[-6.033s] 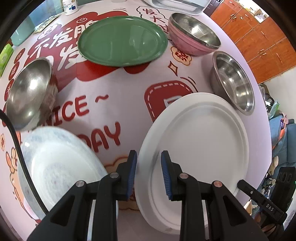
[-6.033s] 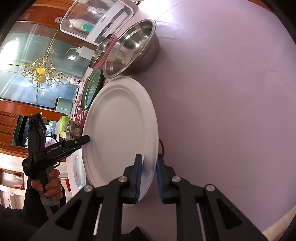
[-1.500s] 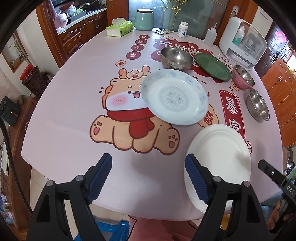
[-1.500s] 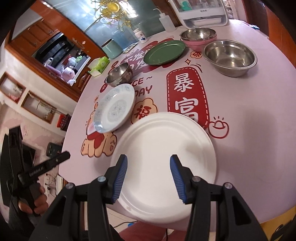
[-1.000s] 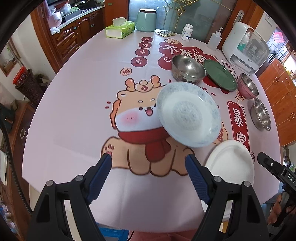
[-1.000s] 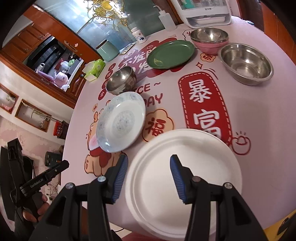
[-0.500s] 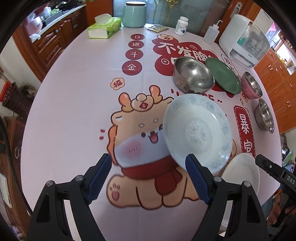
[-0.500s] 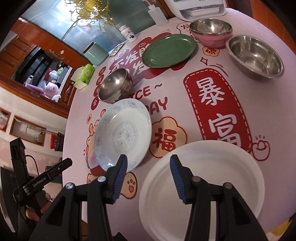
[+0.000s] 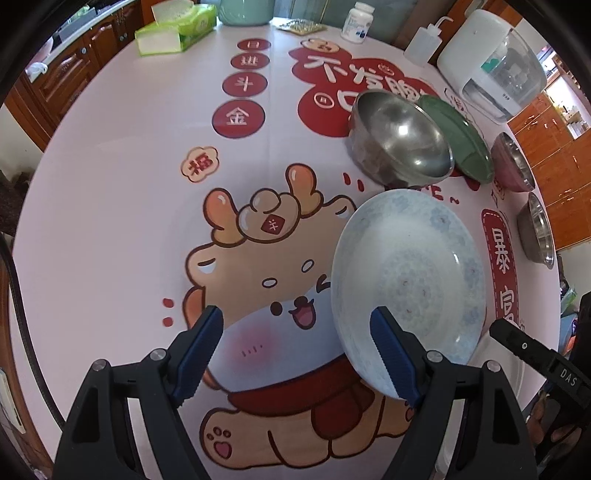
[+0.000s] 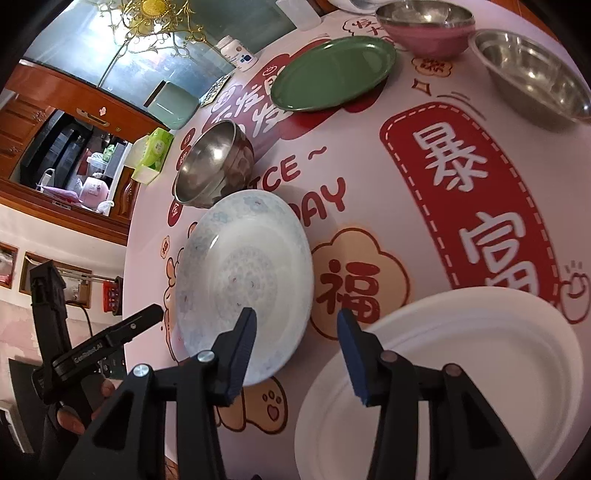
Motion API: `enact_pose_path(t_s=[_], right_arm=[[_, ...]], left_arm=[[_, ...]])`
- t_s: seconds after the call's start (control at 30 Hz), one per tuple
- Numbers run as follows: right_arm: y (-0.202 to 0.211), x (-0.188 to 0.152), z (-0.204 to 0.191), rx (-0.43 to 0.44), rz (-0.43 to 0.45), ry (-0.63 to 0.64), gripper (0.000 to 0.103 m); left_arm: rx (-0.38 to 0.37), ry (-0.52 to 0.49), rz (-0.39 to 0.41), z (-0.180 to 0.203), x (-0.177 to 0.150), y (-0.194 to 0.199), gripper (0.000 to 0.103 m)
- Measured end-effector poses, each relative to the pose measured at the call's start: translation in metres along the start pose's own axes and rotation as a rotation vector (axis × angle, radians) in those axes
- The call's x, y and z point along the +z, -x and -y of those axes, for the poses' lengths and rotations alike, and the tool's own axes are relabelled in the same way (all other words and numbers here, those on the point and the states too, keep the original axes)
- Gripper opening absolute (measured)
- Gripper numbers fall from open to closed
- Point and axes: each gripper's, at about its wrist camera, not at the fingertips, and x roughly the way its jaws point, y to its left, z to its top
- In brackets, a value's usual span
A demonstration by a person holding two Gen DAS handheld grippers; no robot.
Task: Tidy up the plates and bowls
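Note:
A pale blue patterned plate (image 9: 410,273) lies on the printed tablecloth; it also shows in the right wrist view (image 10: 243,280). My left gripper (image 9: 295,347) is open and empty, its right finger over the plate's near rim. My right gripper (image 10: 297,343) is open and empty, between the blue plate and a white plate (image 10: 443,376) at the table's front edge. A steel bowl (image 9: 399,136) stands behind the blue plate, a green plate (image 10: 332,72) beyond it, then a pink bowl (image 10: 424,22) holding a steel bowl, and another steel bowl (image 10: 535,81).
At the table's far side stand a tissue box (image 9: 173,29), a teal jar (image 9: 245,11), a white pill bottle (image 9: 356,20), a squeeze bottle (image 9: 421,44) and a white appliance (image 9: 491,62). Wooden cabinets (image 9: 561,147) stand to the right.
Both grippers let go of the white plate and opened wide. Both have moved forward over the table toward the blue patterned plate, which now looms larger in both views.

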Motion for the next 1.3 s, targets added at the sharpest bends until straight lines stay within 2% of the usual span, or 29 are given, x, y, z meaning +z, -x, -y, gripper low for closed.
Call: enact_pose_path(t_s=[0.2, 0.43, 0.6, 0.67, 0.8, 1.0, 1.07, 1.17, 1.3], right_arm=[[-0.014, 0.001, 0.007, 0.019, 0.008, -0.017, 0.036], [-0.024, -0.001, 0.009, 0.033, 0.022, -0.024, 0.024], [-0.030, 0.003, 0.010, 0.034, 0.030, 0.003, 0.021], [-0.031, 0.005, 0.012, 0.035, 0.040, 0.002, 0.019], [-0.032, 0.007, 0.015, 0.051, 0.053, -0.004, 0.014], [-0.034, 0.007, 0.017, 0.083, 0.060, -0.019, 0.009], [-0.034, 0.007, 0.016, 0.088, 0.062, -0.018, 0.008], [-0.035, 0.007, 0.017, 0.095, 0.061, -0.021, 0.007], [-0.035, 0.006, 0.018, 0.100, 0.062, -0.024, 0.007]], left_arm=[[-0.056, -0.008, -0.024, 0.001, 0.003, -0.018, 0.080], [-0.104, 0.002, -0.043, 0.005, 0.008, -0.034, 0.065], [-0.154, 0.023, -0.037, 0.004, 0.012, -0.041, 0.064], [-0.164, 0.025, -0.026, 0.003, 0.014, -0.041, 0.056], [-0.168, 0.021, -0.015, 0.004, 0.015, -0.042, 0.047], [-0.185, 0.017, -0.028, 0.006, 0.014, -0.045, 0.028], [-0.183, 0.006, -0.036, 0.008, 0.014, -0.046, 0.019], [-0.187, -0.002, -0.044, 0.011, 0.015, -0.048, 0.013], [-0.185, -0.010, -0.044, 0.014, 0.014, -0.048, 0.012]])
